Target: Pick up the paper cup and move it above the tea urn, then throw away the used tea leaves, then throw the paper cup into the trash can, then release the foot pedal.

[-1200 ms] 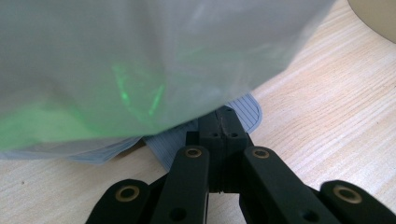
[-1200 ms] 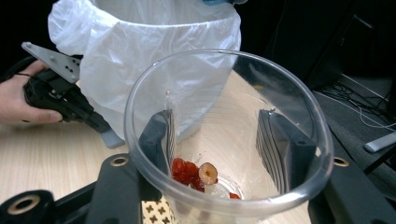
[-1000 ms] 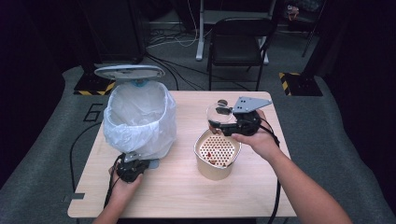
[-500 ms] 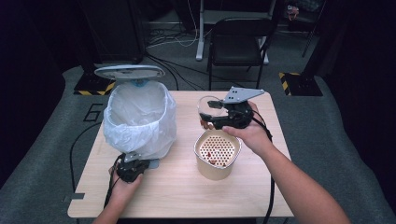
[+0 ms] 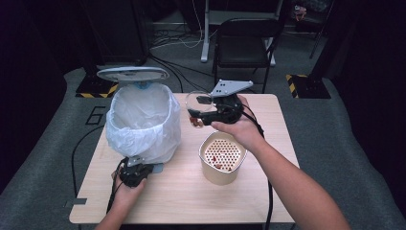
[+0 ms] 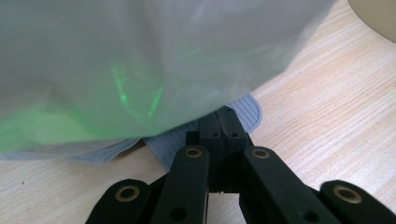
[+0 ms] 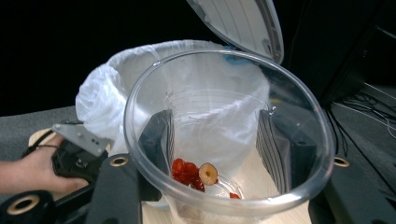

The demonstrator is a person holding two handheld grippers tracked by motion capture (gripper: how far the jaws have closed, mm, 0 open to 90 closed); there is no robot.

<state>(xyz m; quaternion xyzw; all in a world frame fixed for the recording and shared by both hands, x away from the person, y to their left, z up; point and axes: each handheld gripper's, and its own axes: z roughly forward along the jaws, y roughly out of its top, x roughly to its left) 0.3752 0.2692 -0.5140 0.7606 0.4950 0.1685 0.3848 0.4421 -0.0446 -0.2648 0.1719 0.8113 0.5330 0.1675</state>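
Note:
A bin lined with a white bag (image 5: 143,120) stands at the table's left, its lid (image 5: 132,74) raised. My left gripper (image 5: 142,168) is shut, with its tips resting on the bin's blue-grey pedal (image 6: 243,109) under the bag (image 6: 140,60). My right gripper (image 5: 197,113) is shut on a clear plastic cup (image 5: 195,106), held in the air just right of the bin's rim. In the right gripper view the cup (image 7: 224,84) sits between the jaws, tilted toward the bin (image 7: 107,93), with red fruit pieces (image 7: 187,172) at its bottom.
A beige pot with a perforated insert (image 5: 221,160) holding a few red bits stands mid-table, below the right hand. The wooden table (image 5: 191,201) is bare in front. A black chair (image 5: 249,43) stands beyond the far edge. Cables trail from both grippers.
My right gripper has carried the clear cup up and to the left, from above the beige pot toward the bin's rim. The left gripper has stayed on the pedal.

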